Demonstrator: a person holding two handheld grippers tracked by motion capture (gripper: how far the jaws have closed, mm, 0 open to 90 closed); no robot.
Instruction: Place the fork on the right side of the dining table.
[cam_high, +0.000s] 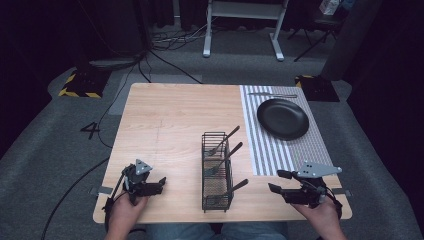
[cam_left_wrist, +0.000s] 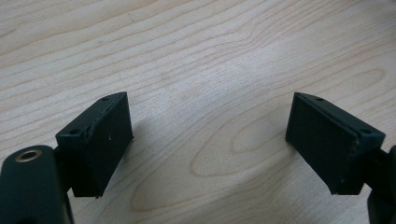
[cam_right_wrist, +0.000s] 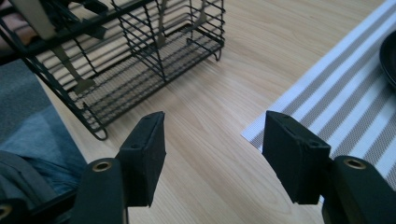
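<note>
A black wire cutlery basket (cam_high: 217, 172) stands near the table's front edge, holding several dark-handled utensils (cam_high: 223, 139) that lean to the right. The same basket (cam_right_wrist: 135, 51) fills the upper left of the right gripper view. My right gripper (cam_high: 276, 181) is open with nothing in it, a little to the right of the basket, beside the front corner of the striped placemat (cam_high: 280, 147). My left gripper (cam_high: 161, 184) is open too and empty, low over bare wood left of the basket. Its pads (cam_left_wrist: 102, 140) stand wide apart over the table top.
A black plate (cam_high: 283, 118) lies on the striped placemat, with a piece of cutlery (cam_high: 272, 95) beyond it at the mat's far end. The placemat's corner (cam_right_wrist: 336, 102) lies just ahead of the right gripper. Bare wooden table (cam_high: 170, 120) spreads across the left and middle.
</note>
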